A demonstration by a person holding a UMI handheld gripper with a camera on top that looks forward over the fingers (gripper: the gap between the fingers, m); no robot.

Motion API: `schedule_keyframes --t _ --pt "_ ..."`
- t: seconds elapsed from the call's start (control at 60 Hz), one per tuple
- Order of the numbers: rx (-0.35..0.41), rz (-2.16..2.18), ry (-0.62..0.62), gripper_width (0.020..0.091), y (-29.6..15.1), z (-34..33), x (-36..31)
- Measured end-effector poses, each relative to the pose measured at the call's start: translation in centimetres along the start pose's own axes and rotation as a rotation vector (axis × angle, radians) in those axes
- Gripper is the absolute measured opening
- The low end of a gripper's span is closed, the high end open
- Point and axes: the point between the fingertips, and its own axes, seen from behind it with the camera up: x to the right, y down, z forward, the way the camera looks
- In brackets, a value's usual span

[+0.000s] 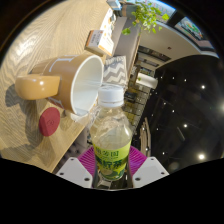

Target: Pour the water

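Observation:
My gripper is shut on a clear plastic bottle with a white cap and a green label; both magenta pads press its sides. The whole view is rolled, so the bottle and the table appear tilted. The bottle's cap points at the rim of a cream mug with a tan handle, which stands on the wooden table just beyond the fingers. A small red bottle cap lies on the table beside the mug. No water is seen leaving the bottle.
A patterned cloth or mat lies past the mug near the table's edge. A white box sits farther back. A green plant and shelving stand beyond the table; a dark area fills the other side.

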Motion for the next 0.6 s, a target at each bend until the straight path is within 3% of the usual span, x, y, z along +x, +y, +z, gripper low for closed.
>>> schedule_keyframes --t 0.383,0.6 --pt "-0.016 0.084 -0.035 0.0392 0.6 -0.1 1.7" --pt "0.063 0.664 -0.240 0.0394 0.0 -1.3 1.3"
